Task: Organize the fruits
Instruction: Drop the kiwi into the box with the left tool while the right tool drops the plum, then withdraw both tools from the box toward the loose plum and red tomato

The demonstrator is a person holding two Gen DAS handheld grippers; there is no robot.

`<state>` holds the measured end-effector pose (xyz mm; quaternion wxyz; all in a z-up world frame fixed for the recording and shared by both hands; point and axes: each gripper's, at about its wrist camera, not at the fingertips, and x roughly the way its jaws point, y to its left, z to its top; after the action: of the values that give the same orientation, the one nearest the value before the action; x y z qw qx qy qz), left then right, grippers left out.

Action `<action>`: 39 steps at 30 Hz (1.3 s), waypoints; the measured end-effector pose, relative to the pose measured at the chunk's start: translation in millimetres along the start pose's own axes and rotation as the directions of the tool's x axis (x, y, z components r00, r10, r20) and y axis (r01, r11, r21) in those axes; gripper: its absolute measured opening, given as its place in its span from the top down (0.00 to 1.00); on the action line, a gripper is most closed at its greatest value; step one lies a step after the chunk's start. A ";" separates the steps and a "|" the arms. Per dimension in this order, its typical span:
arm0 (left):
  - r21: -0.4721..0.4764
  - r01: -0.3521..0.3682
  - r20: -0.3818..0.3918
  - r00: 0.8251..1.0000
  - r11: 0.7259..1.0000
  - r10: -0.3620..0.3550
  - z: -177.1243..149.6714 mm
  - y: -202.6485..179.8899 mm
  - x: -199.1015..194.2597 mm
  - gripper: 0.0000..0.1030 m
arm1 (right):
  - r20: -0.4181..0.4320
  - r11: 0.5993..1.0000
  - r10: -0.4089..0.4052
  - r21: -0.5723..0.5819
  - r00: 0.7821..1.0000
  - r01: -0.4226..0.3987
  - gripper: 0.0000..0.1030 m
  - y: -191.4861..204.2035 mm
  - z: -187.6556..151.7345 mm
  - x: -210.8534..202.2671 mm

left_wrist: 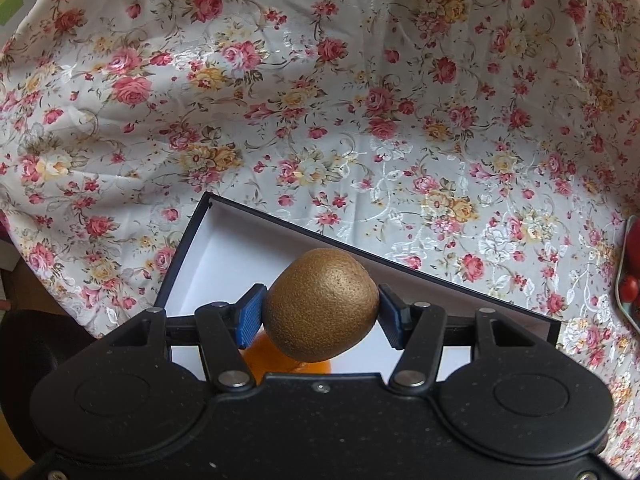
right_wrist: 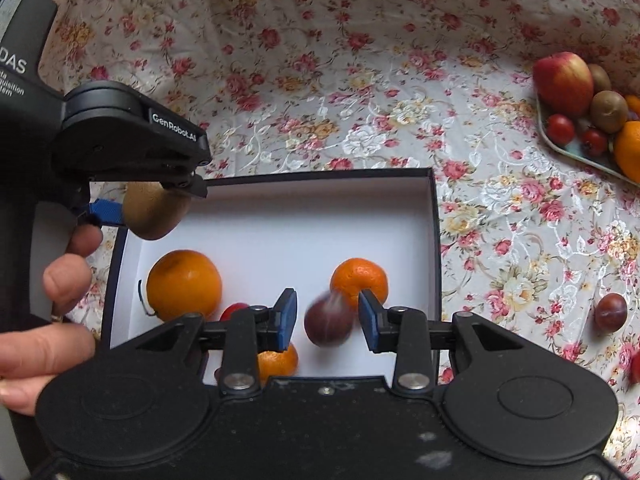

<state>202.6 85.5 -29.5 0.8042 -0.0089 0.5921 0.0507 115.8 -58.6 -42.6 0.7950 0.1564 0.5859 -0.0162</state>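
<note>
A brown kiwi (left_wrist: 322,304) is clamped between the blue pads of my left gripper (left_wrist: 320,312), held above the left end of a dark box (left_wrist: 188,248) with a white inside. From the right wrist view, that left gripper (right_wrist: 154,206) and its kiwi (right_wrist: 156,216) hover over the box's far left corner. My right gripper (right_wrist: 328,322) stands open over the box (right_wrist: 437,240). A dark plum (right_wrist: 329,322), blurred, sits loose between its pads with a small gap on each side. In the box lie a large orange (right_wrist: 184,284), two mandarins (right_wrist: 360,280) and a red tomato (right_wrist: 234,312).
A plate (right_wrist: 576,152) at the far right holds an apple (right_wrist: 564,82), kiwis, tomatoes and an orange. Another plum (right_wrist: 611,312) lies loose on the floral cloth (right_wrist: 320,80) right of the box. A person's hand (right_wrist: 48,320) grips the left gripper's handle.
</note>
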 end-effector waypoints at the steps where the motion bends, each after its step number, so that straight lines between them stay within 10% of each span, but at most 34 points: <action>1: 0.007 -0.002 0.000 1.000 1.000 0.002 -0.2 -0.3 0.3 0.40 | -0.007 1.000 0.003 0.007 1.000 -0.003 0.64 -0.2 0.4 1.5; 39: 0.068 0.026 -0.097 0.995 0.997 -0.019 -5.8 -14.4 7.2 0.41 | -0.094 0.998 -0.039 0.052 0.995 0.044 0.64 -8.6 2.0 11.2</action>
<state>200.5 71.3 -38.8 0.7752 0.0099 0.6313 0.0208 119.3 -65.6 -54.6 0.7619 0.1663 0.6246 -0.0411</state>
